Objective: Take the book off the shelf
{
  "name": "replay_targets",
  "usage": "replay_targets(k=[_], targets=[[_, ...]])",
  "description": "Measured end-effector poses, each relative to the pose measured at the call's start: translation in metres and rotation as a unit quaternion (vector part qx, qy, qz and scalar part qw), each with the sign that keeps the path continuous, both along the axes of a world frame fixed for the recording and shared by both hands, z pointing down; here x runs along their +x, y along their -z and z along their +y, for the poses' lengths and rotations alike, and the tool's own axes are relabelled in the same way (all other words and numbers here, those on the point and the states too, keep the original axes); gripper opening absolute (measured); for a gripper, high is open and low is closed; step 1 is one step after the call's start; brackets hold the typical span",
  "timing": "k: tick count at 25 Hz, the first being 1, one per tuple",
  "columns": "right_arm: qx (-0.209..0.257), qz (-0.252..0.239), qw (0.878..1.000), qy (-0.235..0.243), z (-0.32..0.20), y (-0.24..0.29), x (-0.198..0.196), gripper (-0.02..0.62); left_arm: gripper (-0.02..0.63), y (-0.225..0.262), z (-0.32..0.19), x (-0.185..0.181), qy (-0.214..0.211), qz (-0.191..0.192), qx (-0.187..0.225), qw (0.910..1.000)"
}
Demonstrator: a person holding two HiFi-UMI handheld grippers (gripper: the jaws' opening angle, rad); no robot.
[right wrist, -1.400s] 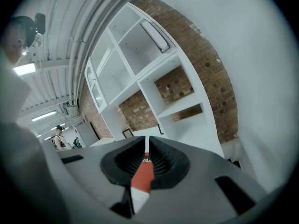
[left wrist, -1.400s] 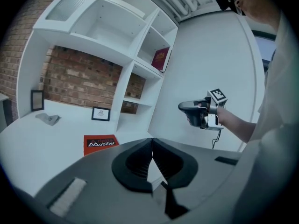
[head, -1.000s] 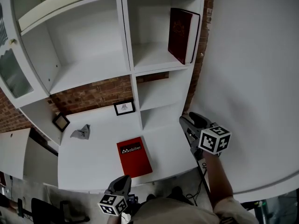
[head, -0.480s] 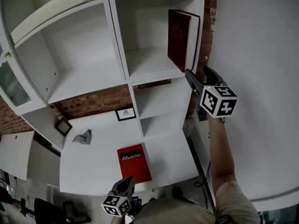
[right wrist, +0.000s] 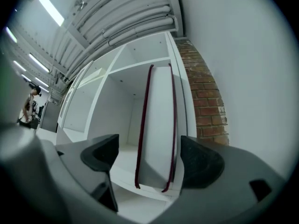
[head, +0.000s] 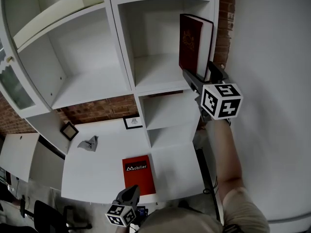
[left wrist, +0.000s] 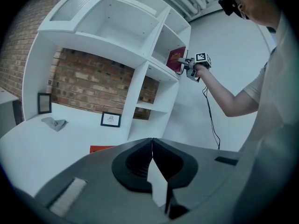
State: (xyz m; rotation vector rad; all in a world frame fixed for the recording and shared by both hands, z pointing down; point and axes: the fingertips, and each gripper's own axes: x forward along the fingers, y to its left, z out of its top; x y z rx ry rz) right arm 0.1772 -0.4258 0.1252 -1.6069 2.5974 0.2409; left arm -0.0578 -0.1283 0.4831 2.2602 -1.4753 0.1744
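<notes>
A dark red book stands upright at the right end of the upper right shelf compartment, its white page edges facing me. My right gripper is raised level with the book's lower front corner. Its jaws have just been opening and now stand wide, one on each side of the covers, not pressing them. In the right gripper view the right gripper frames the book. From the left gripper view I see the book and right gripper far off. My left gripper hangs low, shut and empty.
On the white desk lie a red booklet, a crumpled grey scrap and two small framed pictures against the brick wall. A white wall runs close on the right. A cable hangs beside the desk.
My right gripper has risen from desk height to the upper shelf and closed in on the book, its jaws spreading wider. The left gripper has stayed low near the desk's front edge.
</notes>
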Motion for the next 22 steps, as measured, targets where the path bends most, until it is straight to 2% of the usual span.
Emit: replay_targets(k=[4, 10, 11, 12, 22], targets=[[-0.005, 0.032, 0.999, -0.006, -0.007, -0.005, -0.009, 0.362, 0.005, 0.003, -0.003, 0.005, 0.001, 0.003, 0.004, 1.0], [0.014, 0.037, 0.999, -0.035, -0.011, -0.005, -0.001, 0.357, 0.005, 0.001, -0.004, -0.005, 0.007, -0.001, 0.002, 1.0], [0.015, 0.036, 0.998, -0.039, -0.011, -0.005, 0.0, 0.347, 0.005, 0.001, -0.004, -0.006, 0.007, -0.002, 0.002, 1.0], [0.016, 0.035, 0.998, -0.041, -0.011, -0.005, 0.002, 0.239, 0.005, 0.001, -0.003, -0.007, 0.007, -0.002, 0.003, 1.0], [0.006, -0.018, 0.999, -0.033, -0.004, -0.005, 0.011, 0.215, 0.005, 0.002, 0.003, -0.014, 0.006, 0.007, 0.008, 0.9999]])
